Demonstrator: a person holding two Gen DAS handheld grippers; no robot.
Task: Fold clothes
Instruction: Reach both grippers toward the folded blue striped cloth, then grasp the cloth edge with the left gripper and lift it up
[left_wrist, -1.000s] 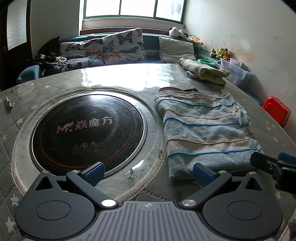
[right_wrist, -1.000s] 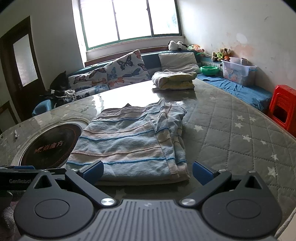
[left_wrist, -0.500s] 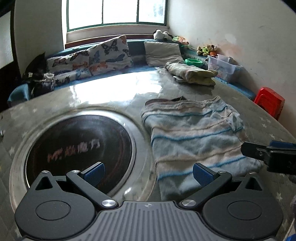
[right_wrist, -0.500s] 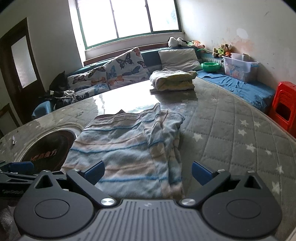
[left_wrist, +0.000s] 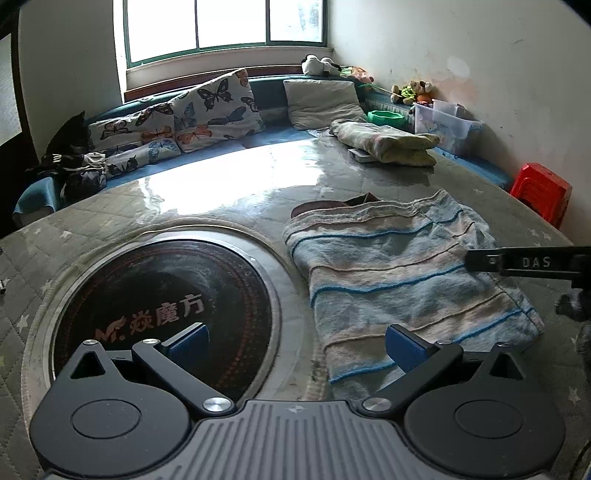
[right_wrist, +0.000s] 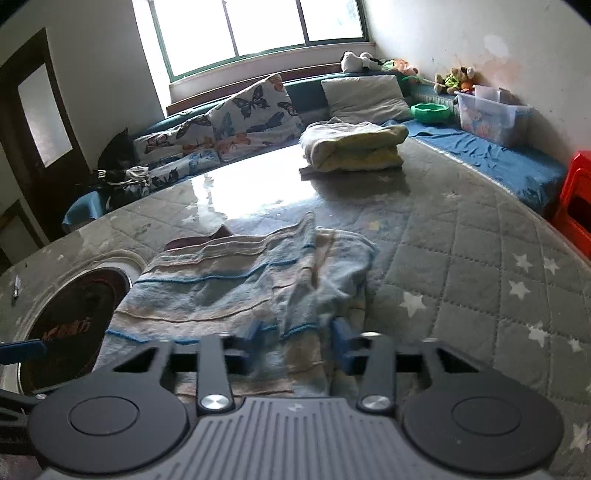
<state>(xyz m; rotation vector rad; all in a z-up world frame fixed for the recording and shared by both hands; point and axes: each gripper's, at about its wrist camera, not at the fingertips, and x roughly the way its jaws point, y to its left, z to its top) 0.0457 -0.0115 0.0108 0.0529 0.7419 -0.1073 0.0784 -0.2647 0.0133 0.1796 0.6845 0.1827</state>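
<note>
A folded blue and beige striped garment (left_wrist: 402, 273) lies on the round quilted table, right of the dark round hotplate (left_wrist: 162, 314). My left gripper (left_wrist: 295, 343) is open over the garment's near left edge and the hotplate rim. In the right wrist view the garment (right_wrist: 236, 291) fills the near middle. My right gripper (right_wrist: 295, 338) has its jaws partly closed, with the garment's near edge bunched between them. The right gripper also shows in the left wrist view as a black bar at the right edge.
A second folded yellowish garment (right_wrist: 354, 146) lies at the table's far side. Butterfly cushions (left_wrist: 199, 110), a grey pillow and a clear plastic box (right_wrist: 491, 114) line the bench behind. A red stool (right_wrist: 576, 206) stands at the right.
My right gripper has moved forward onto the garment's near edge and its jaws have narrowed around the fabric. My left gripper has shifted a little but stays open.
</note>
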